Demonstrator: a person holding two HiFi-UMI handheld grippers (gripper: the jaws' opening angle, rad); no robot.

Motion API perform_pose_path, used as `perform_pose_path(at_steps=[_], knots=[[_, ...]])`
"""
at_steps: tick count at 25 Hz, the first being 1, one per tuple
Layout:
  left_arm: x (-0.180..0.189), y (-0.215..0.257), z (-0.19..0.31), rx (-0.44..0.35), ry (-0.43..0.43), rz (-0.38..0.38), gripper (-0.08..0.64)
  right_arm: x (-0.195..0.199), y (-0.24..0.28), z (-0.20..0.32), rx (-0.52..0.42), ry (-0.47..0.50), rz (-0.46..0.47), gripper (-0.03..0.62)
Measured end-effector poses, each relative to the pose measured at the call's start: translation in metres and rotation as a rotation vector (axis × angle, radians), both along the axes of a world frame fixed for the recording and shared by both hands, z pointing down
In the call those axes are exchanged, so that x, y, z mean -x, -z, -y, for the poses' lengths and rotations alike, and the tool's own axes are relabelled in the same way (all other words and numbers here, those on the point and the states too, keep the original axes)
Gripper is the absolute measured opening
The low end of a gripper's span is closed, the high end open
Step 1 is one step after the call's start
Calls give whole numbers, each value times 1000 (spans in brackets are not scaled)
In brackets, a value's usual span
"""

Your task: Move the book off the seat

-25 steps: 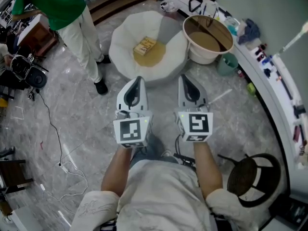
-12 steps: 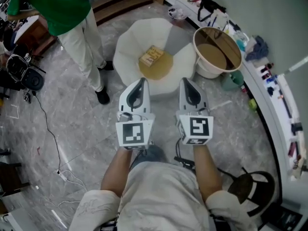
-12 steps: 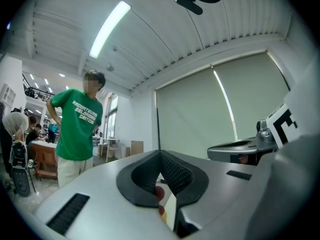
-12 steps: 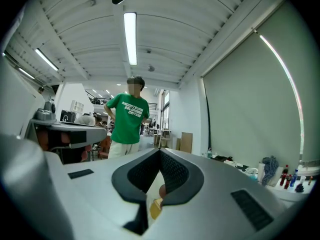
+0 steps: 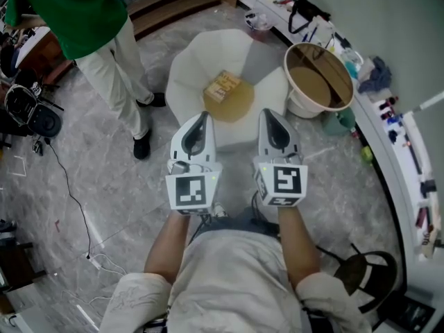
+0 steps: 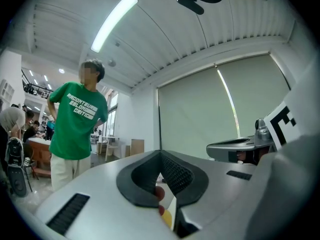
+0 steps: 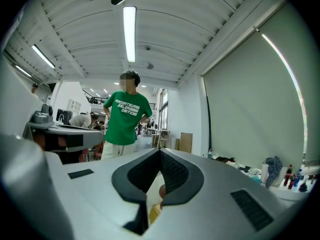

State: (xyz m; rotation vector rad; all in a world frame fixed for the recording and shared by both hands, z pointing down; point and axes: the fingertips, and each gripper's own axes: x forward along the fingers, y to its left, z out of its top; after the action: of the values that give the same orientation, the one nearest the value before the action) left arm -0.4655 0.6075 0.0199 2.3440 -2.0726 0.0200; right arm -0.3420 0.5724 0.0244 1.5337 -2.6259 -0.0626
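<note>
Closed and empty, the left gripper and right gripper could merely shove the flat tan book across the white scalloped seat.

glossy, marble-look grey floor. at upper centre, the white seat looks matt and soft; the book looks like matt card. left gripper and right gripper: smooth matt grey plastic, ribbed black pads.

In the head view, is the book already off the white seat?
No. The book lies on the yellow cushion in the middle of the white seat.
</note>
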Motion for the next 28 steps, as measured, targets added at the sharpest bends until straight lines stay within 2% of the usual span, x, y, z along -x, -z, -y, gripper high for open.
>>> perform_pose_path(at_steps=[7,12,21,26,28], knots=[[7,-10,42,18,4,18,2,4,-12,44,15,-11,18,-1],[4,-15,95,17,13,38,2,4,-18,96,4,-2,50,-1],[-15,-25,210,63,10,68,2,-12,-27,213,29,7,77,-2],[-35,-21,264,47,-1,128,2,-28,-36,261,79,-4,111,0],[-42,-27,279,74,5,121,2,-35,-39,276,96,-8,125,0]])
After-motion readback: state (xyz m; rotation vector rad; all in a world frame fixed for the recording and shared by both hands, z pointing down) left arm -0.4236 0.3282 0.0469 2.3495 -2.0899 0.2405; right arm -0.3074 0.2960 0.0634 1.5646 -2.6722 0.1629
